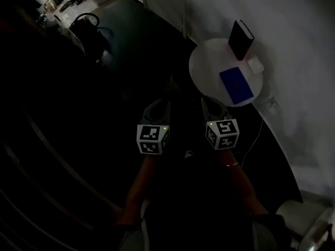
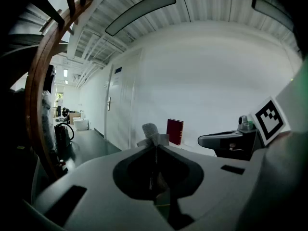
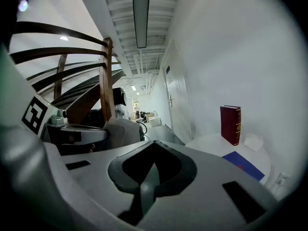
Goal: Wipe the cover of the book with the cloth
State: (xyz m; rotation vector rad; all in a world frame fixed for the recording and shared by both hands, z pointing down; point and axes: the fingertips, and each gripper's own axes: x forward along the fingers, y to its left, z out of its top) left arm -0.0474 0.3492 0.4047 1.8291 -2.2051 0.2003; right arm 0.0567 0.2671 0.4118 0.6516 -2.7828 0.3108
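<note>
Blue book [image 1: 239, 85] lies flat on the round worktop [image 1: 208, 67], long axis eleven-to-five, at two o'clock of both tools. Right hand-held gripper [image 3: 154, 147], closed and empty, is nearer; left hand-held gripper [image 2: 156, 146] pinches the cloth [image 2: 153, 133].

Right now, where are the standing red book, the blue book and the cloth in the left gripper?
red book [image 3: 229, 124]: right gripper view, middle of its cover.
blue book [image 1: 239, 86]: head view, middle of its cover.
cloth [image 2: 153, 133]: left gripper view, bunched end past the tips.
</note>
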